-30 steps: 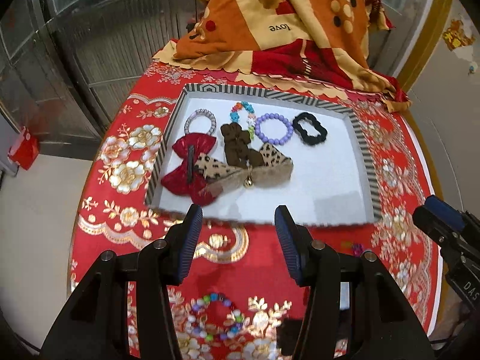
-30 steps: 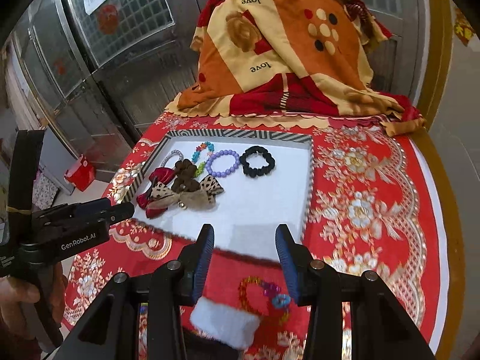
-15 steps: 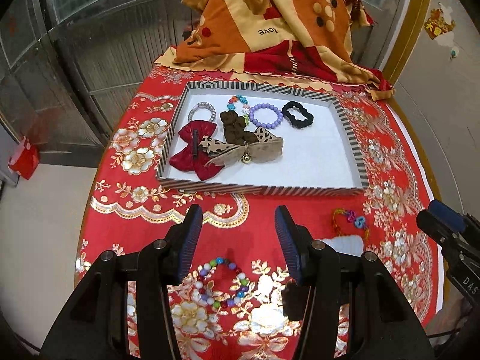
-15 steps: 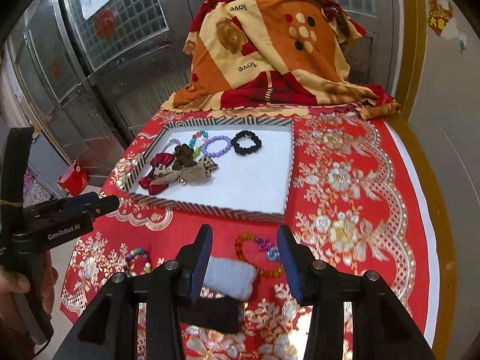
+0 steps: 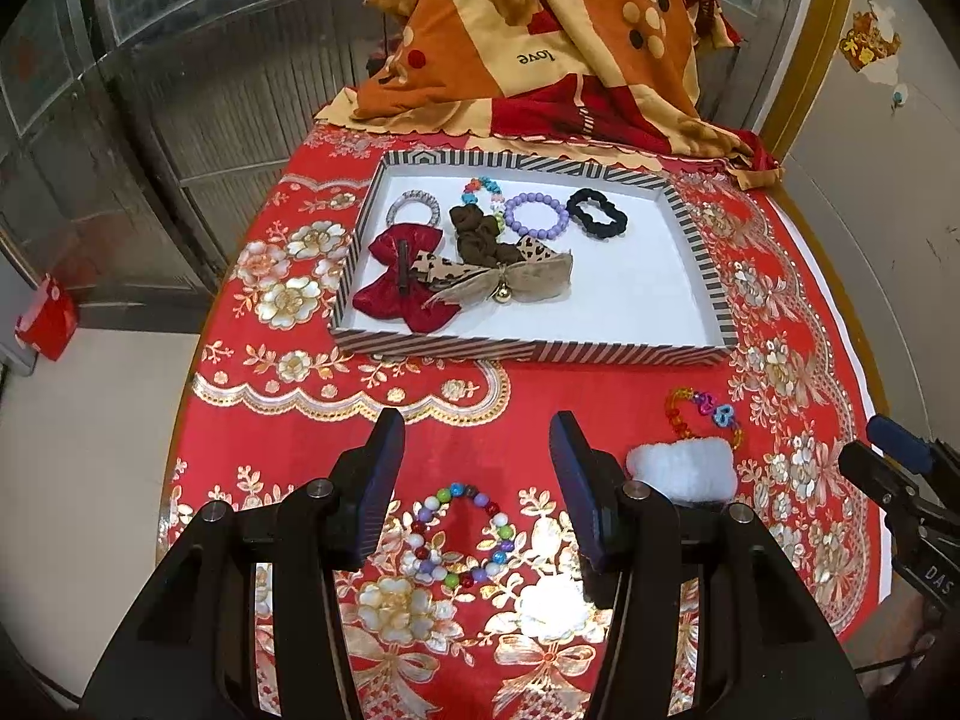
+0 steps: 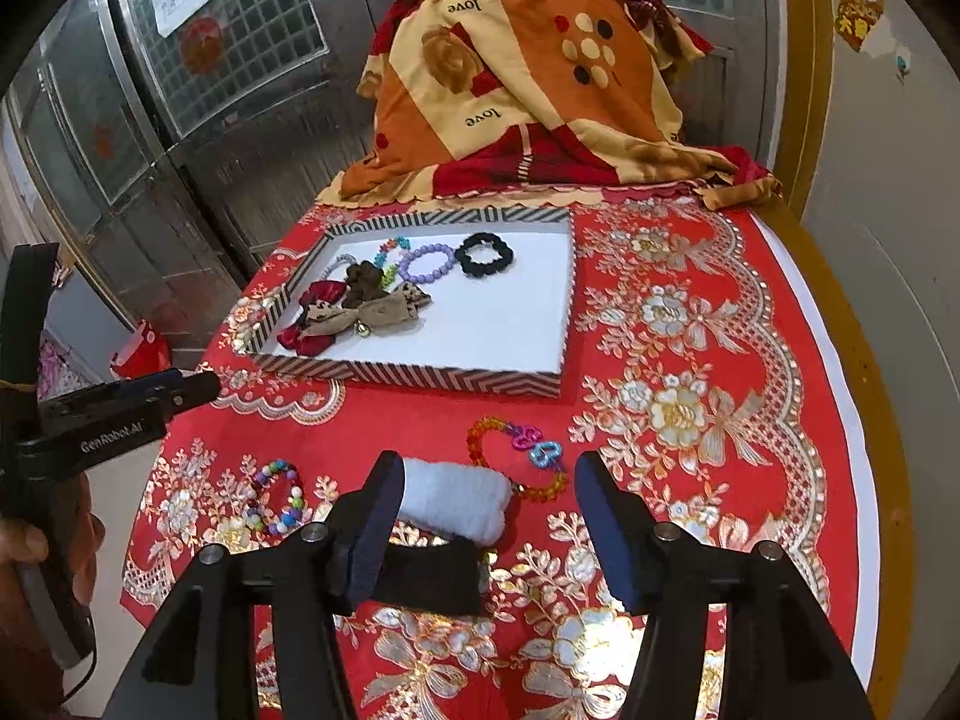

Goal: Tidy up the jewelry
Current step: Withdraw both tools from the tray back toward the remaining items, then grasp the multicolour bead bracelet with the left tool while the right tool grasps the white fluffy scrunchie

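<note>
While both grippers are hanging over the near edge of the red embroidered surface, the left gripper is standing with its jaws released and nothing between them, above a multicoloured bead bracelet lying flat on the cloth. The right gripper has its jaws spread and they have just been opening; a white fluffy scrunchie is sitting between them, close to the left jaw, and whether it is touching that pad I cannot tell. A dark item is lying just below it, too shadowed to identify. Just beyond the scrunchie, an orange bead bracelet with blue and purple charms is resting on the cloth. Farther back, a striped tray is holding a red bow, a leopard-print bow with a small bell, a brown scrunchie, a silver bracelet, a colourful bead strand, a purple bead bracelet and a black scrunchie. Behind the tray, an orange and red blanket is lying heaped.
</note>
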Demonstrator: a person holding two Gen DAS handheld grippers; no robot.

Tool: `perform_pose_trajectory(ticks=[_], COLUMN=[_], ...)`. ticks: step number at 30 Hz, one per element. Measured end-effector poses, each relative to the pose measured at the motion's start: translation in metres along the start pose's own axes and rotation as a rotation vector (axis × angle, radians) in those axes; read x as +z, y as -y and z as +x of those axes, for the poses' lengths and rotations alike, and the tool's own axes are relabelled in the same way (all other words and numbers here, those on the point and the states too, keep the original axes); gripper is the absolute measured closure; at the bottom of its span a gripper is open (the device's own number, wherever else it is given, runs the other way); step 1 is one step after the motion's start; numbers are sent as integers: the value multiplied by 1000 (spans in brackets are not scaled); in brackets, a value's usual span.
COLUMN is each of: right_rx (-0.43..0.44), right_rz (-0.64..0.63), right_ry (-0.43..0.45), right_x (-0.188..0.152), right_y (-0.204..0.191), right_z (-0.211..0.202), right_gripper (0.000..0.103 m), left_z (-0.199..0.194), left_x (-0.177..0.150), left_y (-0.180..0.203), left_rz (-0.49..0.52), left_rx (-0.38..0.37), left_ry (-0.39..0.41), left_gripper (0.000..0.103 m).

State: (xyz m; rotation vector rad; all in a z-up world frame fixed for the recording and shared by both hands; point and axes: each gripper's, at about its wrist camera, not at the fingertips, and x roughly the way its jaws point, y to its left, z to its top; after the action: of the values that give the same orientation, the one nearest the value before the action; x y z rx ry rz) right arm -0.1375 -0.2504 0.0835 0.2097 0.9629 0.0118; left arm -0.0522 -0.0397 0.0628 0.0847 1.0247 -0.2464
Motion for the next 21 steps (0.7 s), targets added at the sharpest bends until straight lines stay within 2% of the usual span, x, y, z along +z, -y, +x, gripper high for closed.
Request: perform_pose_trajectory(ticks=[3,12,15,21], right_rx=[-11,-12,-15,30], right_rz=[-9,11,6,-26], right_ry=[-17,-110,-129,-148], right_x=[-7,-35,-38,-33], right_y=[3,16,18,12], right_z=[1,26,33,44], right_gripper=[46,46,46,46], left_z=[2,24,29,48], left_x=[-2,-14,-20,-39], left_y=[-9,-54,-60,-64], left_rz=[-8,-116,-126,-102], left_rx=[-2,7,11,-38], left_ry=[-12,-107,-124,-211], left_gripper=[53,53,53,53])
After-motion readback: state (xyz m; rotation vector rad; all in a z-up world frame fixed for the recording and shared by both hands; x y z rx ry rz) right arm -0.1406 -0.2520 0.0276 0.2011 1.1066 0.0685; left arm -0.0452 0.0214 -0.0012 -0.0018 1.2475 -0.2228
